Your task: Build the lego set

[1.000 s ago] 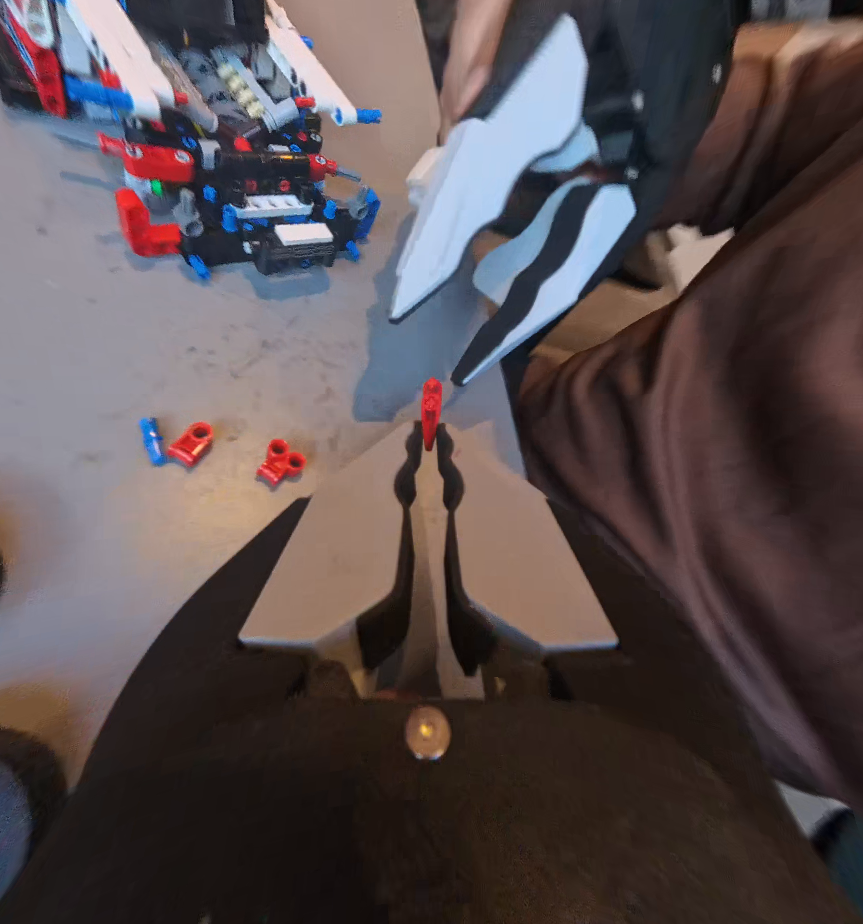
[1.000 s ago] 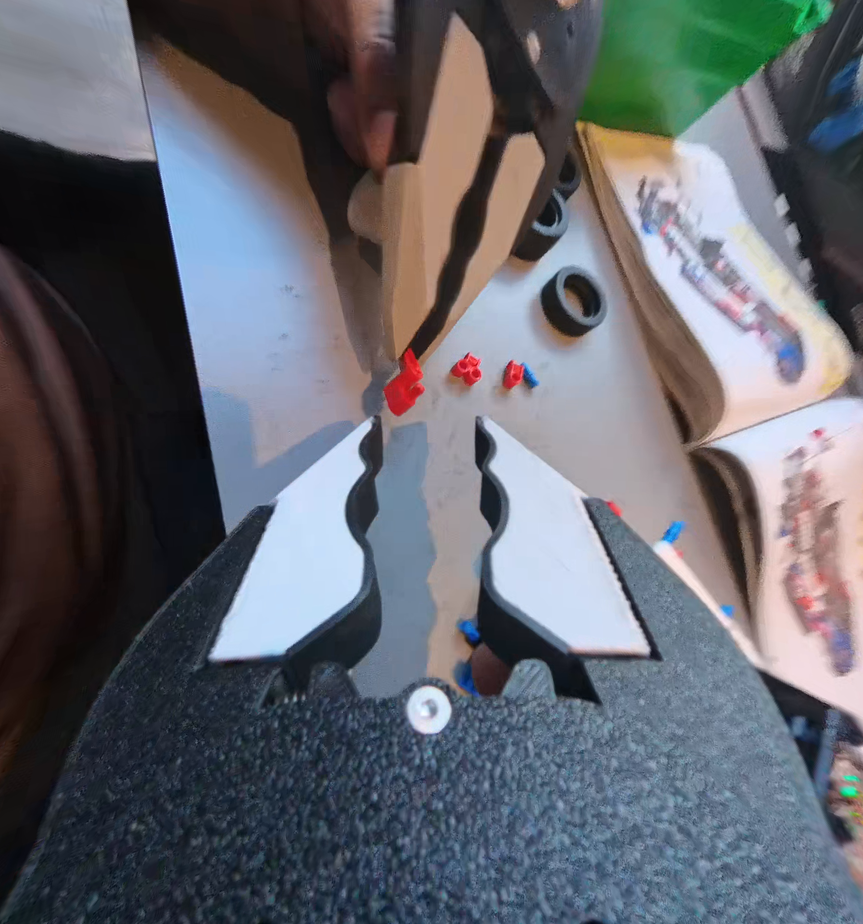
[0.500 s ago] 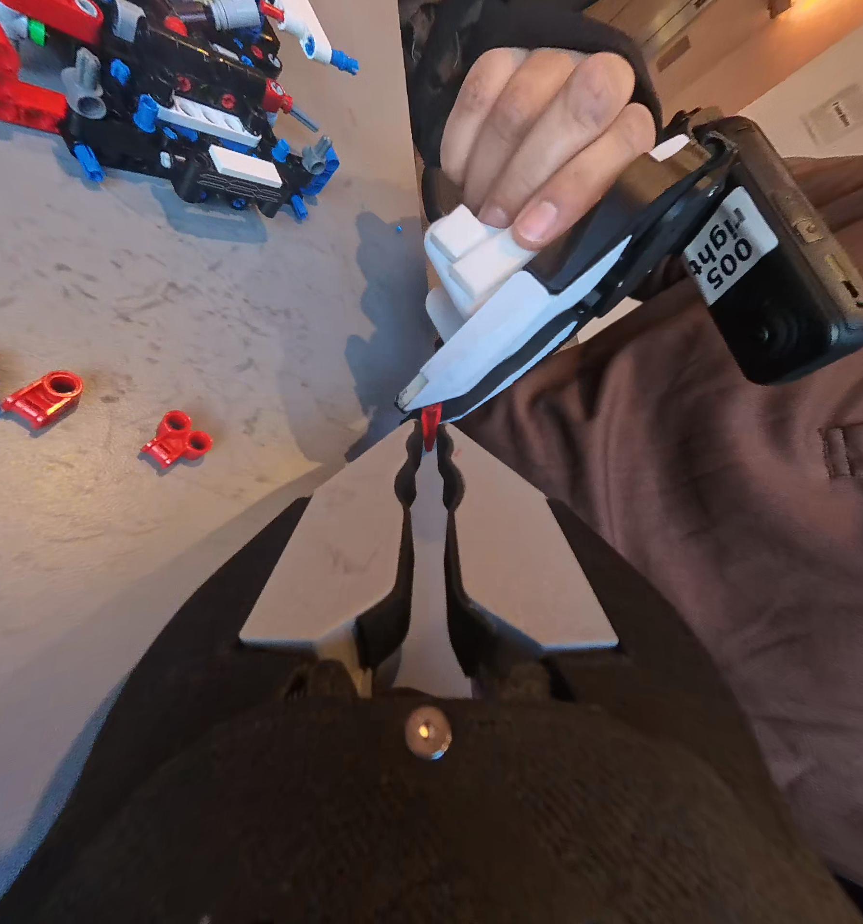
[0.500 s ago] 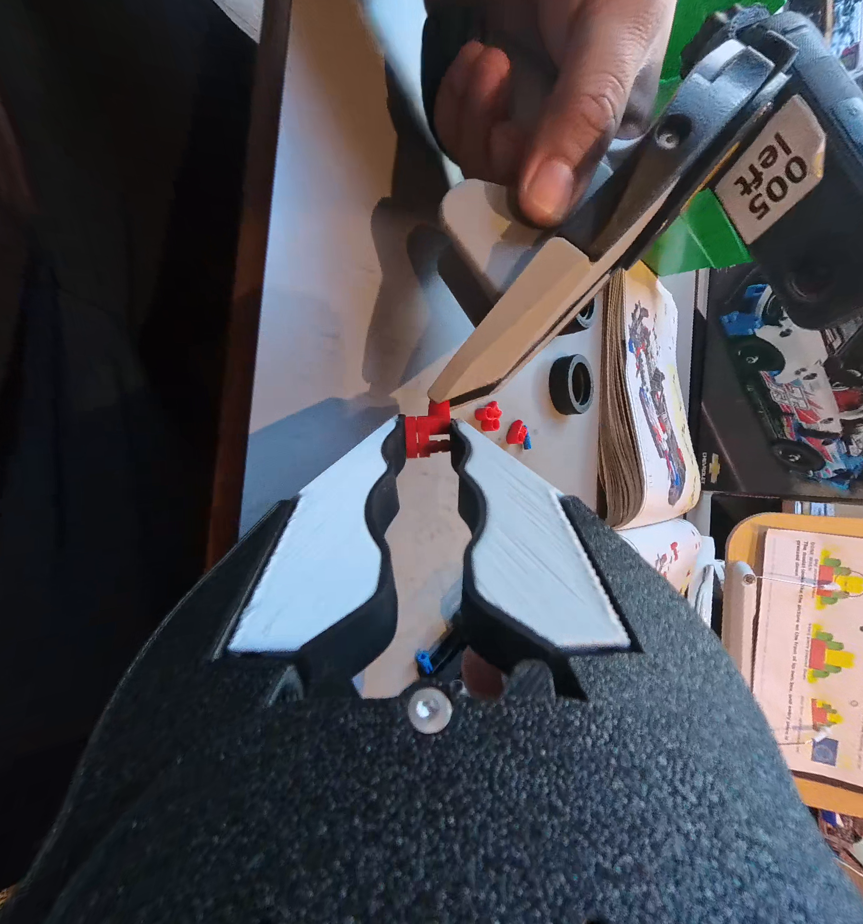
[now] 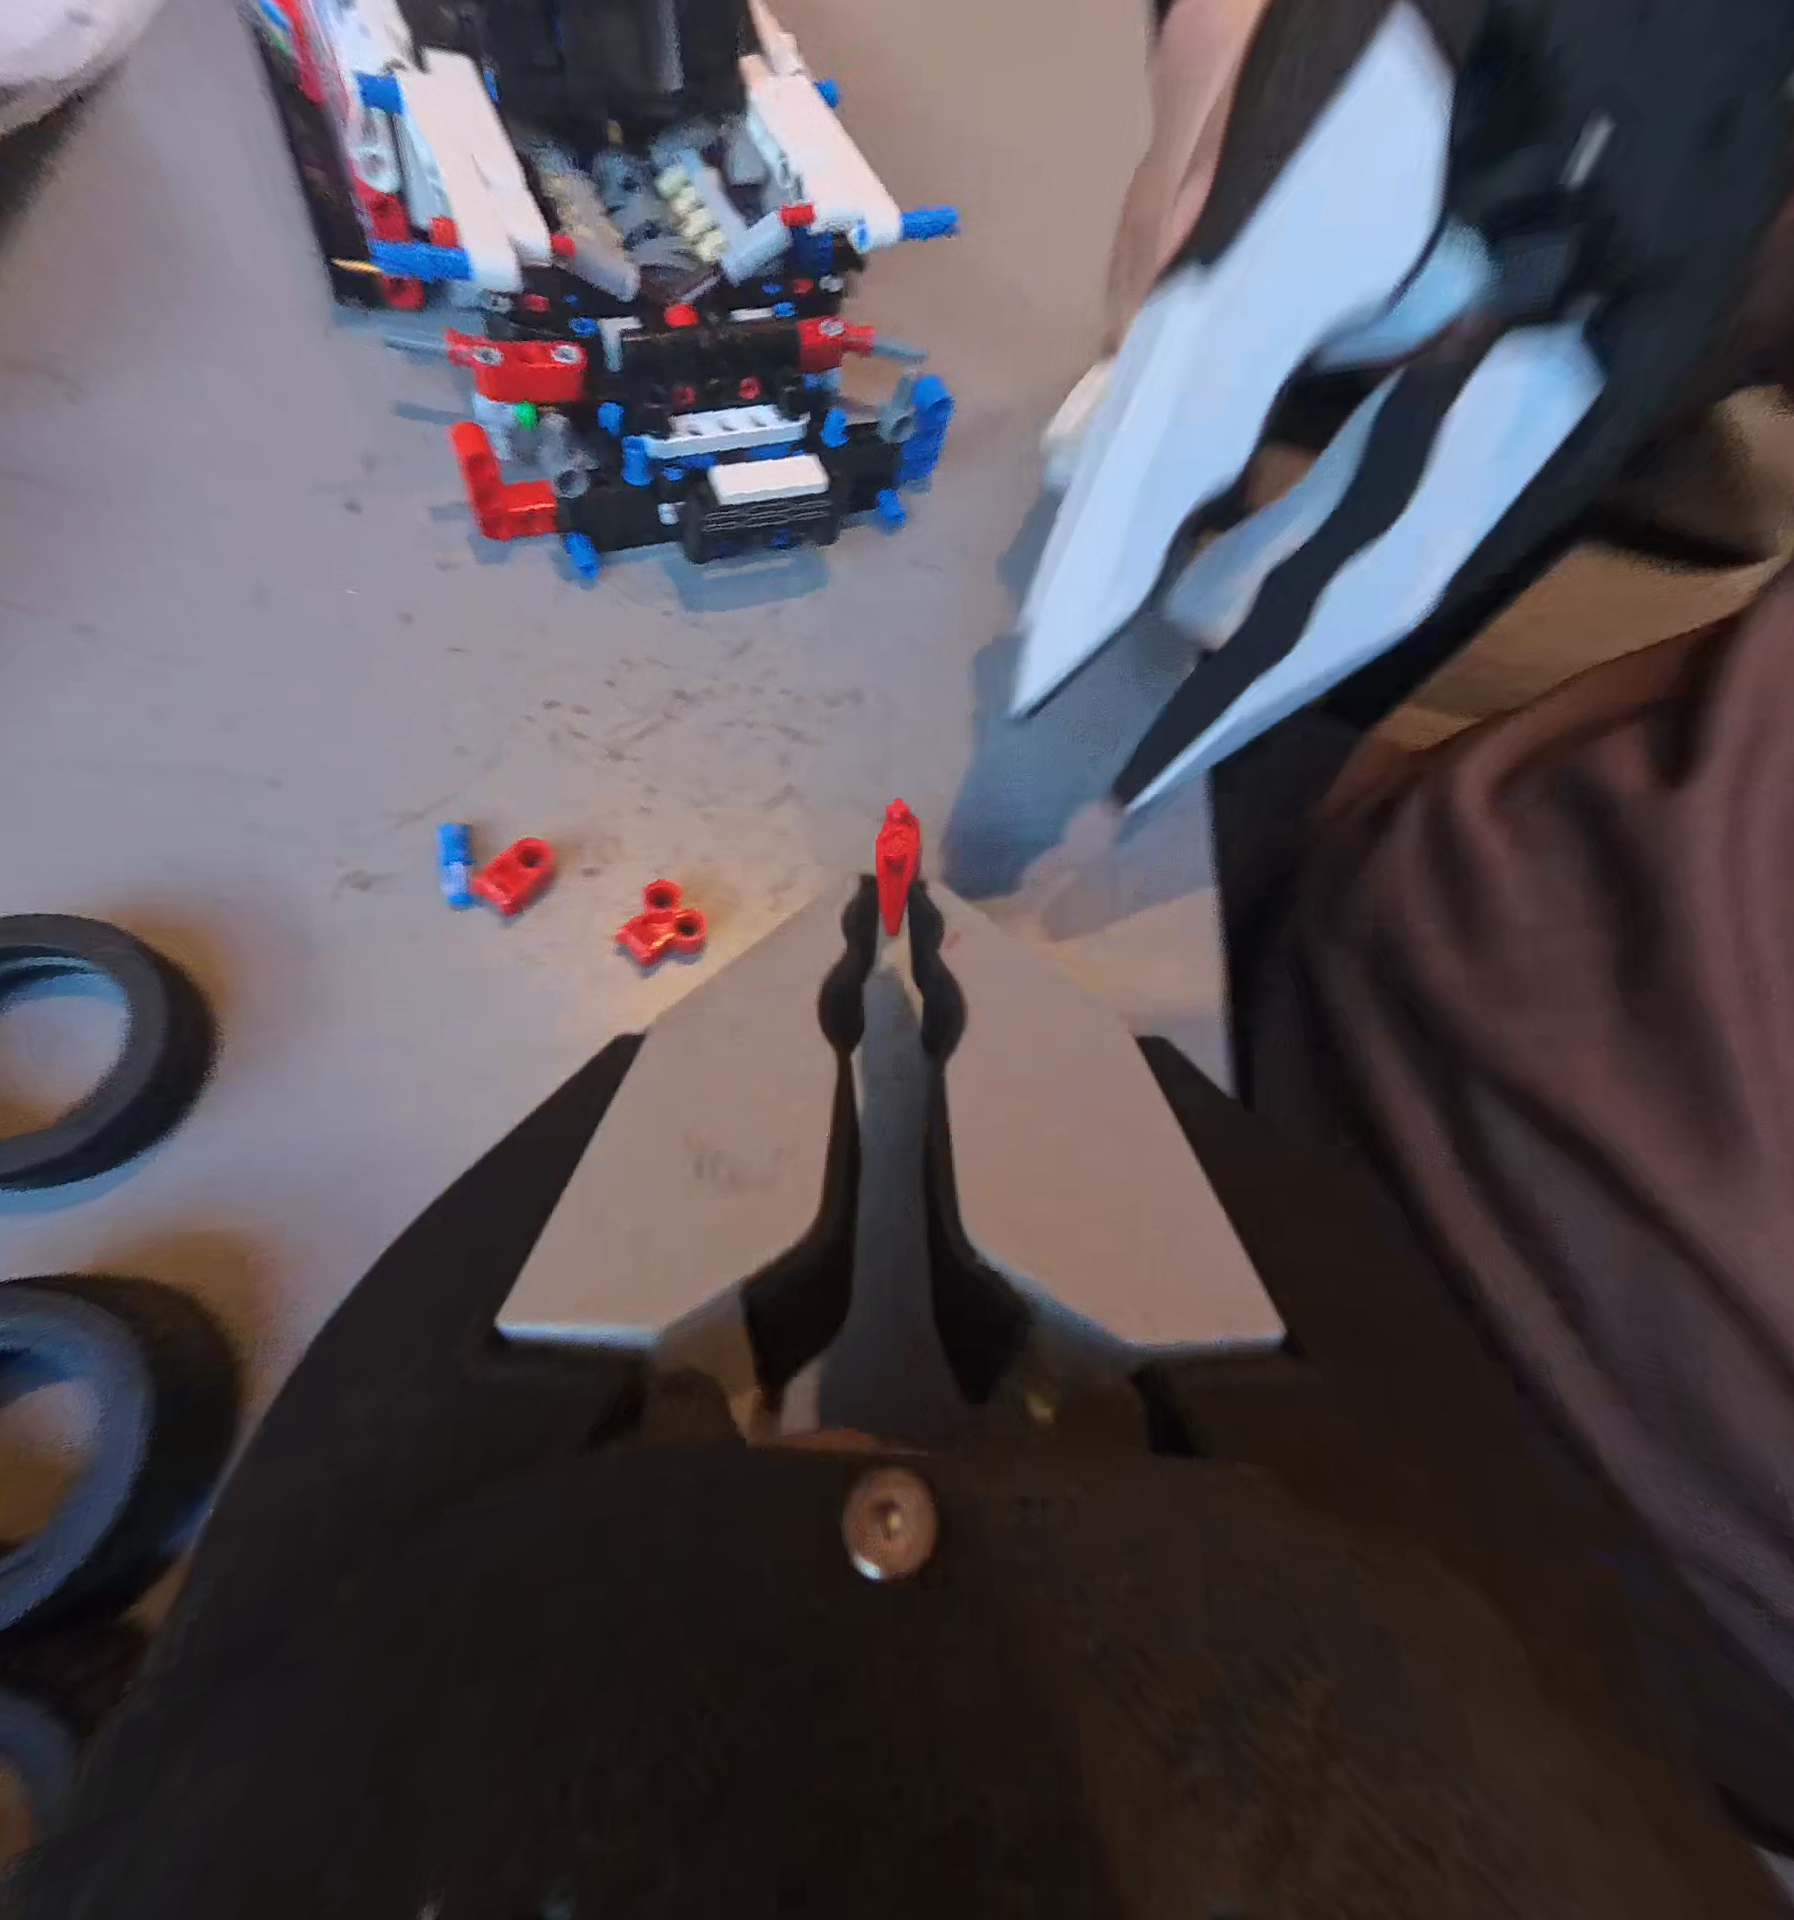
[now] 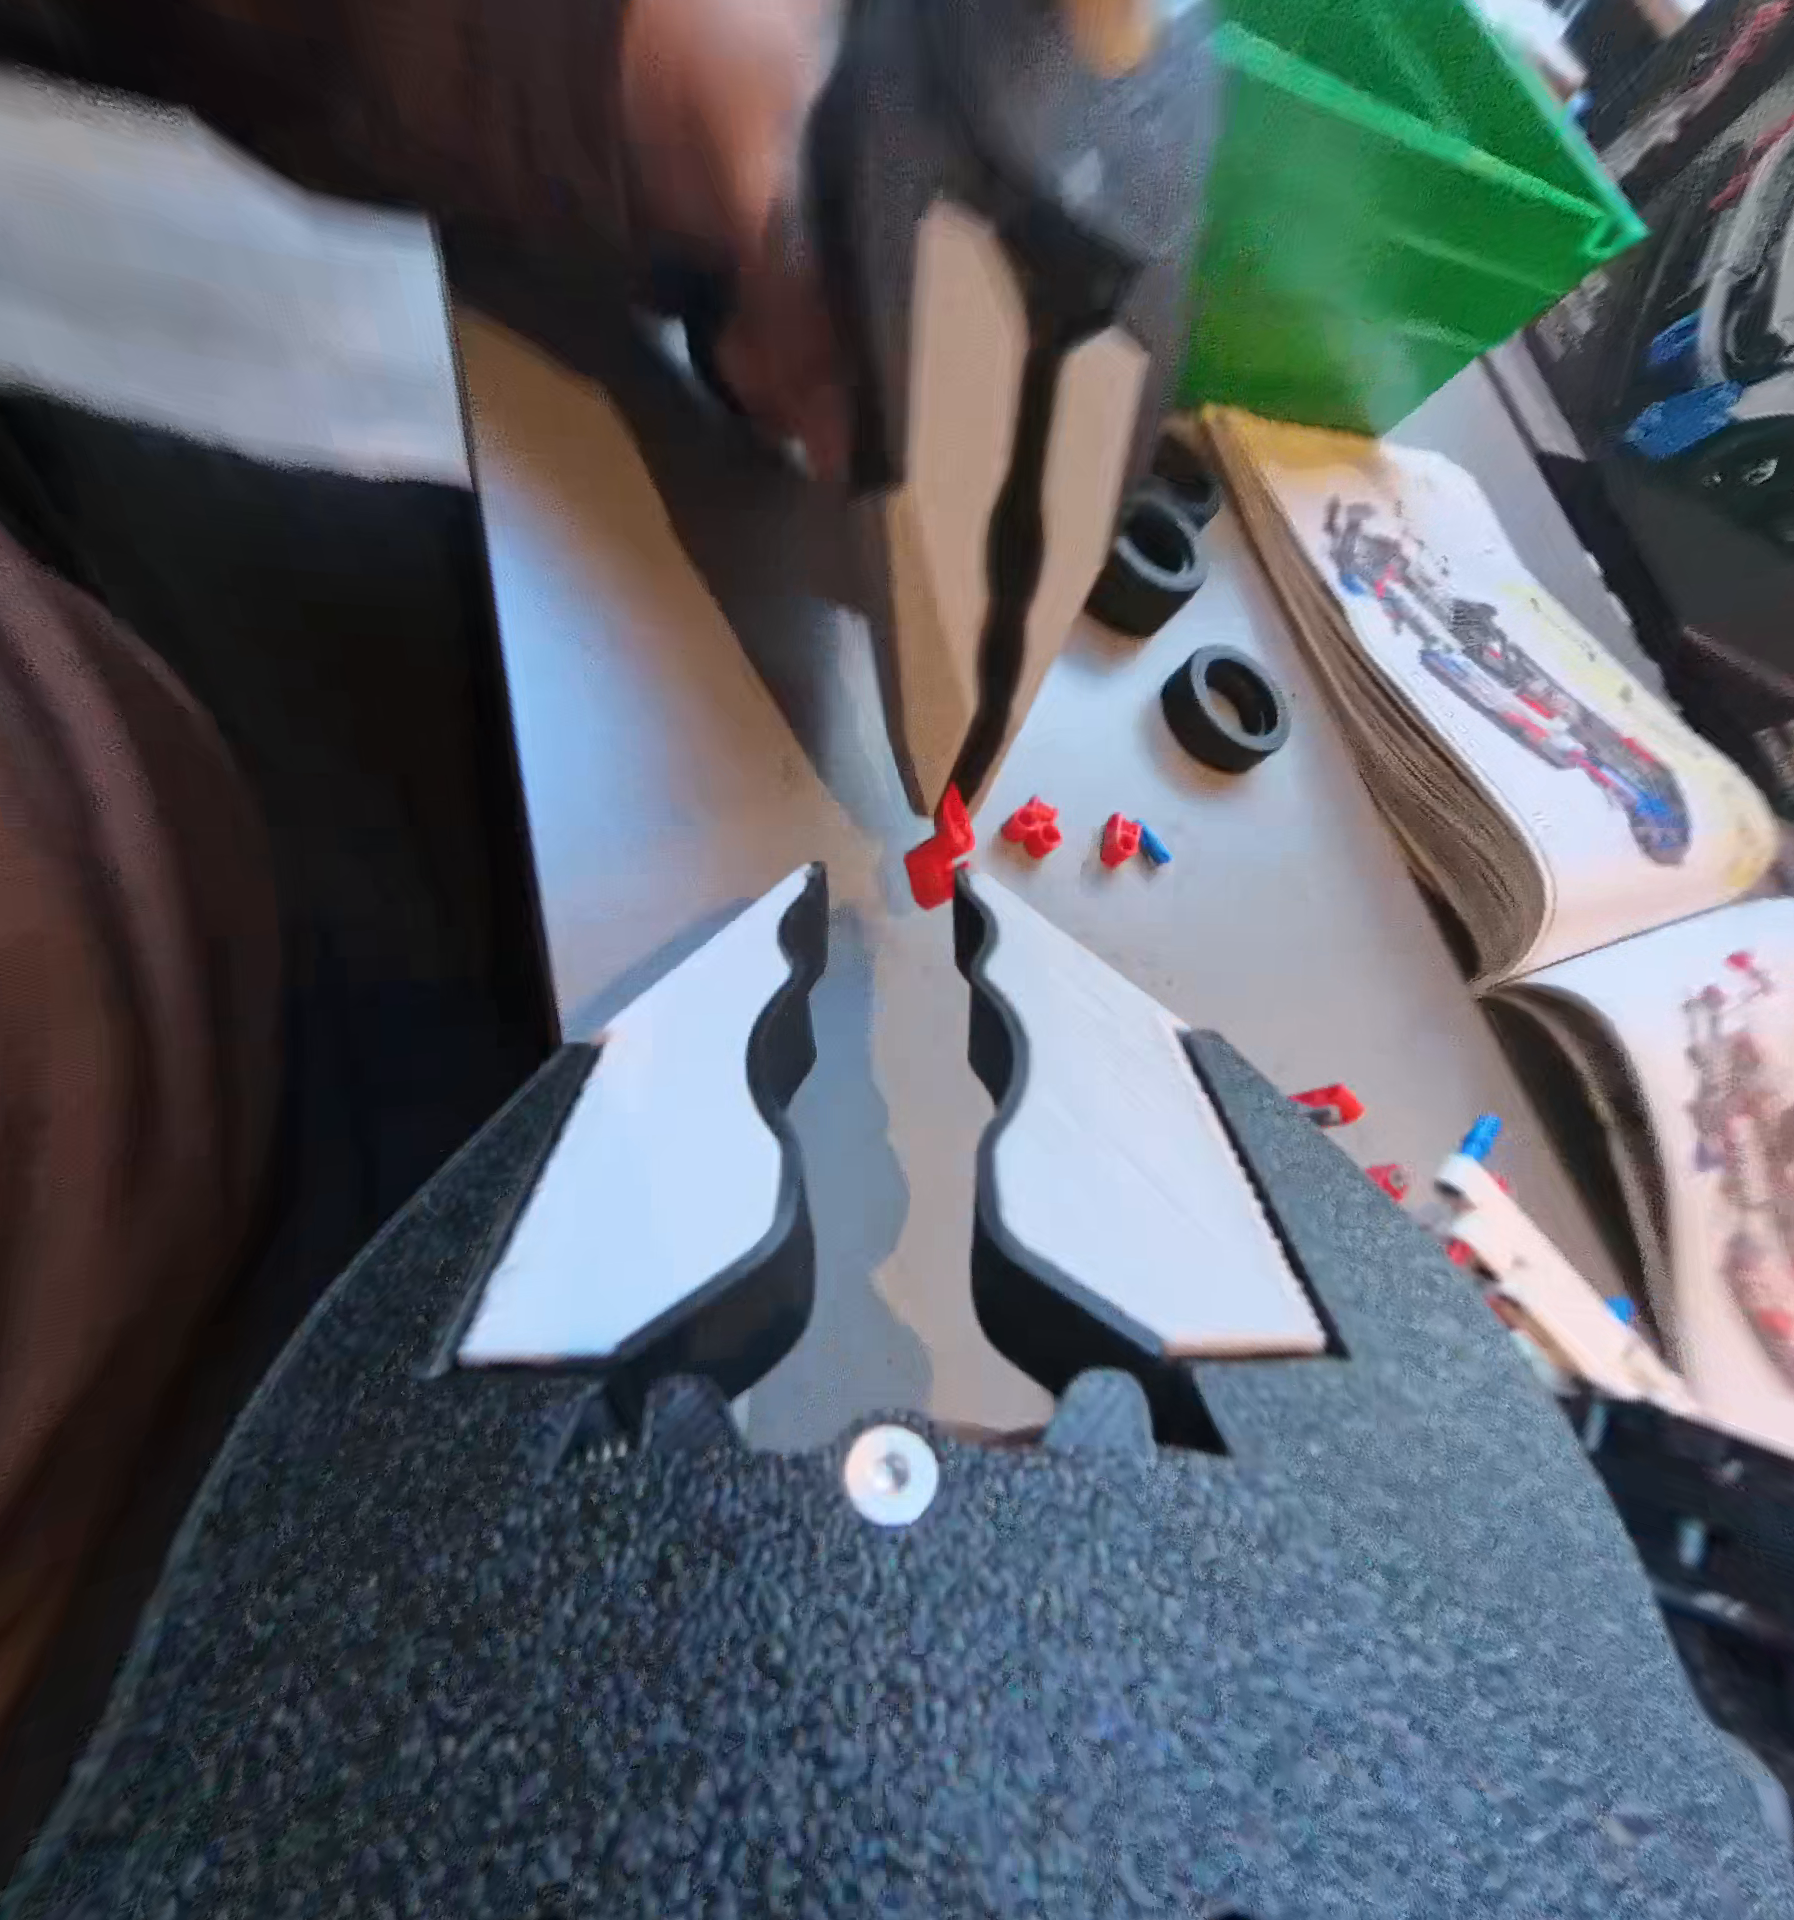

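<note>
My left gripper (image 5: 888,906) is shut on a small red lego piece (image 5: 895,857) and holds it above the grey table (image 5: 249,675). The partly built red, white, blue and black lego car (image 5: 664,416) stands farther back on the table. My right gripper (image 6: 888,878) is open and empty. In the right wrist view the left gripper (image 6: 960,727) comes down from above with the red piece (image 6: 940,847) just ahead of my right fingertips. In the left wrist view the right gripper (image 5: 1184,623) is off to the upper right, blurred, apart from the piece.
Two loose red pieces (image 5: 514,876) (image 5: 661,922) and a blue pin (image 5: 453,862) lie on the table. Black tyres (image 5: 41,1049) (image 6: 1225,707) lie nearby. An open instruction book (image 6: 1495,707), a green box (image 6: 1371,239) and a white lego part (image 6: 1516,1257) are at the right. A brown sleeve (image 5: 1547,1143) is close. The grippers are tip to tip, or close to it.
The right gripper, whose fingers were around the red piece half a second ago, has drawn back from it and stays open. The left gripper still holds the piece and has tipped back toward the table.
</note>
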